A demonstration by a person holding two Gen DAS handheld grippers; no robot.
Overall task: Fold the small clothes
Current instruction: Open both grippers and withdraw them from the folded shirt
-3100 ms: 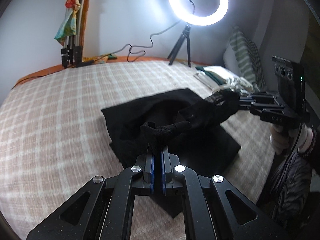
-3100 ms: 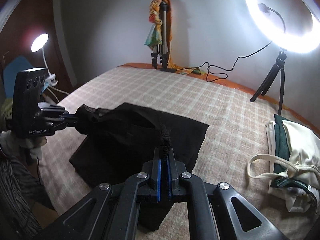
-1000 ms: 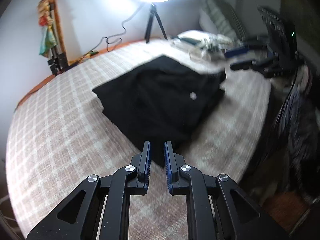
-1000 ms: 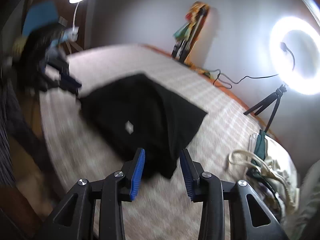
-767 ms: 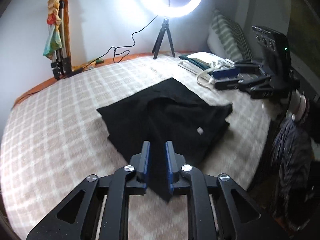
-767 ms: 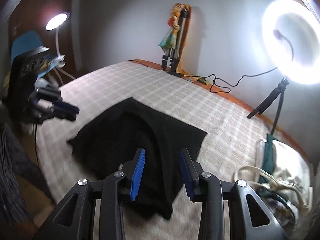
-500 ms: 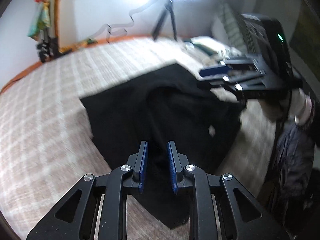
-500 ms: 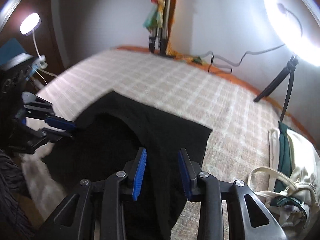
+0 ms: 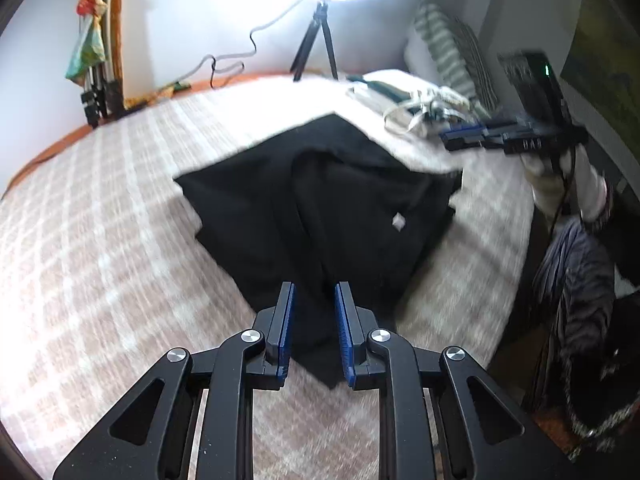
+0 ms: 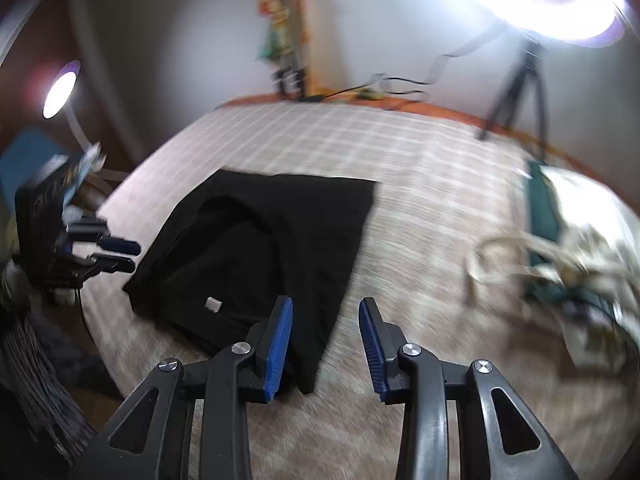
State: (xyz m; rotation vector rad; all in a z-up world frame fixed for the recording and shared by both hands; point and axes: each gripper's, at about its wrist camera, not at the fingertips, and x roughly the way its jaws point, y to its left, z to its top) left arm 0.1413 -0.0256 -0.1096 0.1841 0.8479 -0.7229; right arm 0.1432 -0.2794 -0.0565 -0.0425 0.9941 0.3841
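Flat, matte black garment [image 9: 320, 200] folded angular on woven checked bedspread [image 9: 100, 260].

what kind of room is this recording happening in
Most likely a bedroom used for filming: a bed with a beige checked cover, a green striped pillow at the wall, and a glowing ring light on a tripod.

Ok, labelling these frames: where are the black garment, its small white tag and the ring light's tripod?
black garment [image 9: 248, 216], left wrist view, left panel
white tag [image 10: 212, 303], right wrist view, centre
tripod [image 9: 320, 36], left wrist view, legs
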